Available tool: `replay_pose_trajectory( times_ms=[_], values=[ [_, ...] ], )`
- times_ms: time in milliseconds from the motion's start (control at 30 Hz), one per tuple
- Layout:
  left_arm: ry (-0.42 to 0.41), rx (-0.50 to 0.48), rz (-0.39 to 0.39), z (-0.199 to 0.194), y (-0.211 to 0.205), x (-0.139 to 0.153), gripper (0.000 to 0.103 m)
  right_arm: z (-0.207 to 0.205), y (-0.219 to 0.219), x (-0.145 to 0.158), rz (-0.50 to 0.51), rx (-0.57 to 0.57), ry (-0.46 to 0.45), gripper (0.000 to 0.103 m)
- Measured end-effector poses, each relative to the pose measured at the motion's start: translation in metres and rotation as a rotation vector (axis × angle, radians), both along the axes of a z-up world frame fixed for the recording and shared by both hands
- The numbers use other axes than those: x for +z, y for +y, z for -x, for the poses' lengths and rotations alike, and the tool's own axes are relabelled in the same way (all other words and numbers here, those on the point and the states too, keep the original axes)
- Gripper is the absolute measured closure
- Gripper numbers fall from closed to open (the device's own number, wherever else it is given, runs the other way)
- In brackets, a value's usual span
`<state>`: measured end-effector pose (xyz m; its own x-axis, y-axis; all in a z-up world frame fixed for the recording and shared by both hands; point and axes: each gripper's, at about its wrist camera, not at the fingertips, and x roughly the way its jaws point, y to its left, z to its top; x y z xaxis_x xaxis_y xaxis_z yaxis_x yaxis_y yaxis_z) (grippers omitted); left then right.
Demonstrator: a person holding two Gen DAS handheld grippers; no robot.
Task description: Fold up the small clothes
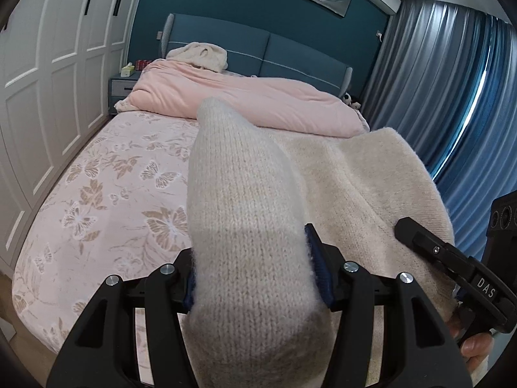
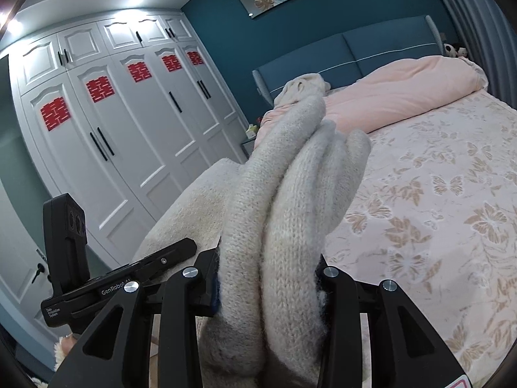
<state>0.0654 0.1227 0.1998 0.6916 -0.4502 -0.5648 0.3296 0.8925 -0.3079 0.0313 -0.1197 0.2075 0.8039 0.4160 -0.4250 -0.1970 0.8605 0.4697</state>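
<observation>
Cream knit sweater point(image 1: 245, 226) bunches between both clamped tongs, left point(image 1: 258, 278) and right point(image 2: 268, 278).

Your left gripper point(image 1: 257, 271) is clamped on a bunched knit sweater point(image 1: 245, 213), one finger pressed to each side. Your right gripper point(image 2: 268, 278) pinches folds of the same sweater and sits just right of the left one, both raised and pointing forward.
</observation>
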Motion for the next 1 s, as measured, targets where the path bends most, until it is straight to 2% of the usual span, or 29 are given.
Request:
replay_pose_trajectory(
  times_ms=[200,333,400,500,600,700,767,833,867,900,933,967,1000],
  values=[
    [-0.086,-0.004,0.029,-0.004,0.020,0.017,0.050,-0.006,0.014,0.013,0.019,0.010,-0.083,0.068],
    [-0.106,-0.004,0.051,-0.007,0.027,0.016,0.050,-0.008,0.022,0.011,0.047,0.021,-0.109,0.068],
    [-0.114,-0.002,0.066,-0.007,0.030,0.014,0.050,-0.013,0.023,0.008,0.044,0.033,-0.106,0.068],
    [-0.113,0.009,0.067,-0.013,0.031,0.002,0.049,-0.028,0.015,-0.012,-0.011,0.054,-0.063,0.068],
    [-0.062,0.011,0.097,-0.026,0.034,-0.031,0.048,-0.046,0.003,-0.055,-0.054,0.072,0.016,0.068],
    [0.028,0.045,0.144,-0.043,0.037,-0.097,0.046,-0.064,-0.006,-0.130,-0.060,0.092,0.119,0.063],
    [0.125,0.090,0.138,-0.053,0.036,-0.149,0.047,-0.077,-0.014,-0.198,-0.075,0.047,0.320,0.059],
    [0.257,0.146,0.089,-0.059,0.037,-0.214,0.047,-0.072,-0.027,-0.250,-0.037,-0.069,0.492,0.059],
    [0.292,0.164,0.073,-0.058,0.040,-0.230,0.047,-0.063,-0.036,-0.259,-0.045,-0.120,0.511,0.059],
    [0.337,0.191,0.056,-0.054,0.047,-0.246,0.047,-0.049,-0.048,-0.258,-0.107,-0.136,0.488,0.059],
    [0.349,0.196,0.105,-0.047,0.057,-0.249,0.041,-0.043,-0.052,-0.252,-0.129,-0.143,0.471,0.059],
    [0.345,0.207,0.134,-0.041,0.065,-0.246,0.042,-0.036,-0.054,-0.240,-0.126,-0.156,0.446,0.059],
    [0.325,0.233,0.136,-0.035,0.073,-0.237,0.041,-0.034,-0.052,-0.231,-0.120,-0.145,0.426,0.060]
  ],
)
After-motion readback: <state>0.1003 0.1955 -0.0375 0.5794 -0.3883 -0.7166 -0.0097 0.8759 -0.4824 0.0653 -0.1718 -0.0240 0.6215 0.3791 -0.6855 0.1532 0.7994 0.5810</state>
